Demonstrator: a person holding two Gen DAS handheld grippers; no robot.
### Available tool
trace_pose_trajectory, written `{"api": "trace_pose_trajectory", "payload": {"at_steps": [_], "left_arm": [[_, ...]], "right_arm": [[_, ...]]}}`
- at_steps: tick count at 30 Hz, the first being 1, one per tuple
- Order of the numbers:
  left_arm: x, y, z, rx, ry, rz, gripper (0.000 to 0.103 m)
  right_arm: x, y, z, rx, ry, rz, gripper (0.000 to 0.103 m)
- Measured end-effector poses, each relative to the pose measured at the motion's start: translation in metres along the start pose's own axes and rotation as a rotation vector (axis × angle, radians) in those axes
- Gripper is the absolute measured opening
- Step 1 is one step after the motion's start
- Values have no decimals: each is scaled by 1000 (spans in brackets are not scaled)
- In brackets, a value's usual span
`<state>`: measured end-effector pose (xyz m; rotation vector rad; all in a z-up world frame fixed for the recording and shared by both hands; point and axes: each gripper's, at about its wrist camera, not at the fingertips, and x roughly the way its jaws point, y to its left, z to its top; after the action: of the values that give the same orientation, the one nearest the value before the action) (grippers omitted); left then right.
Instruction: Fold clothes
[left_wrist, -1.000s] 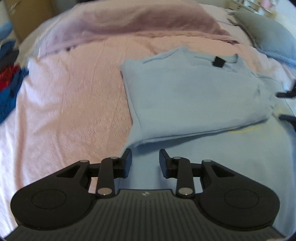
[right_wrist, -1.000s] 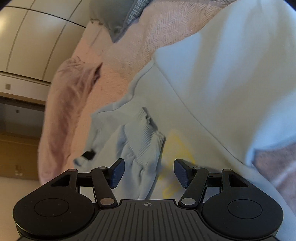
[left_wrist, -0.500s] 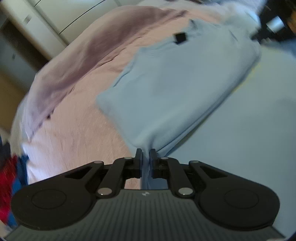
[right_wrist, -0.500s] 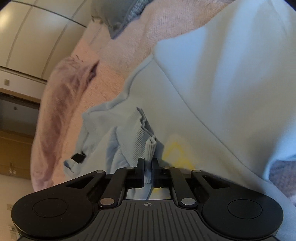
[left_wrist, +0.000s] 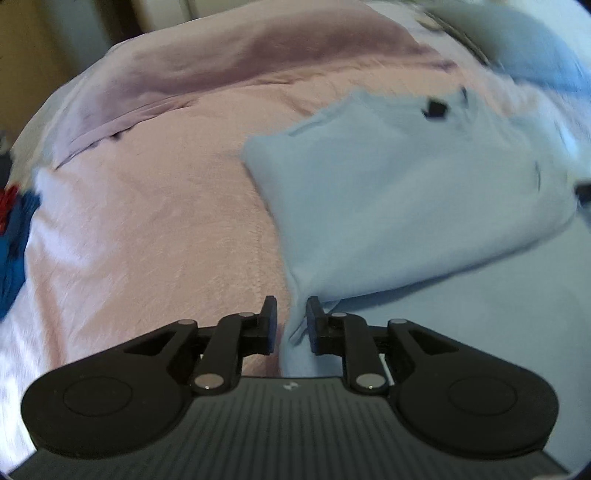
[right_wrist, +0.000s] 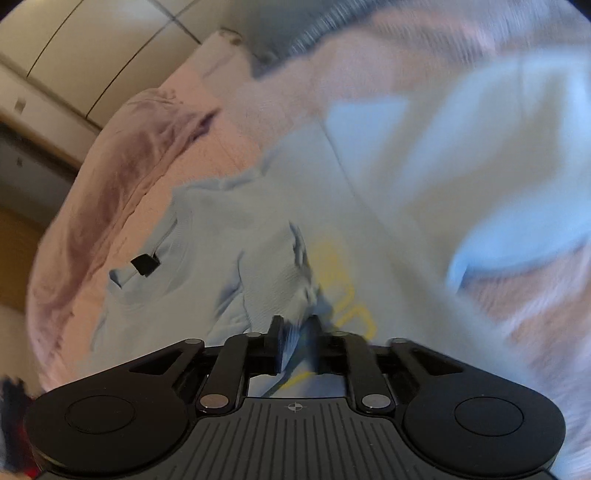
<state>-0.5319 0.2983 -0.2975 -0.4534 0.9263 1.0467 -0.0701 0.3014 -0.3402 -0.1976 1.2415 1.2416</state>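
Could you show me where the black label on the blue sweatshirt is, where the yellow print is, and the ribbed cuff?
black label (right_wrist: 144, 264): right wrist view, centre of the tag at the neckline.
yellow print (right_wrist: 360, 314): right wrist view, on a yellow outline on the chest.
ribbed cuff (right_wrist: 275, 282): right wrist view, middle of the ribbing.

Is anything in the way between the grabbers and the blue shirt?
Nothing visible is. The light blue shirt already sits between the left gripper fingers, and its ribbed cuff lies between the right gripper fingers. Only the pink bedspread lies underneath.
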Motion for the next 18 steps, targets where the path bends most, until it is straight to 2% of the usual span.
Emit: {"api": "trace_pose_trajectory", "payload": {"at_steps": [2, 4, 6, 8, 9, 11, 15, 17, 18], "left_arm": [[-19, 1, 5, -68, -40, -7, 16], [-24, -6, 10, -87, -52, -22, 16], [-10, -20, 13, -60, 12, -14, 20], [12, -34, 14, -30, 118, 39, 20], [15, -38, 15, -40, 140, 58, 19], [5, -41, 20, -92, 108, 46, 19], [-19, -49, 32, -213, 56, -16, 19], [-24, -54, 36, -261, 47, -55, 19], [-25, -56, 38, -283, 47, -69, 19]], "right_arm": [[-14, -1, 0, -50, -45, -5, 40], [-15, -12, -3, -55, -11, -9, 45], [-14, -28, -5, -29, 50, -16, 45], [-29, -48, -3, 44, 38, 52, 45], [-39, -59, 0, 79, 29, 69, 45], [-67, -91, 8, 162, -26, 74, 45], [-120, -177, 25, 363, -167, -3, 45], [-143, -228, 28, 537, -231, -53, 45], [-150, -249, 27, 616, -269, -49, 45]]}}
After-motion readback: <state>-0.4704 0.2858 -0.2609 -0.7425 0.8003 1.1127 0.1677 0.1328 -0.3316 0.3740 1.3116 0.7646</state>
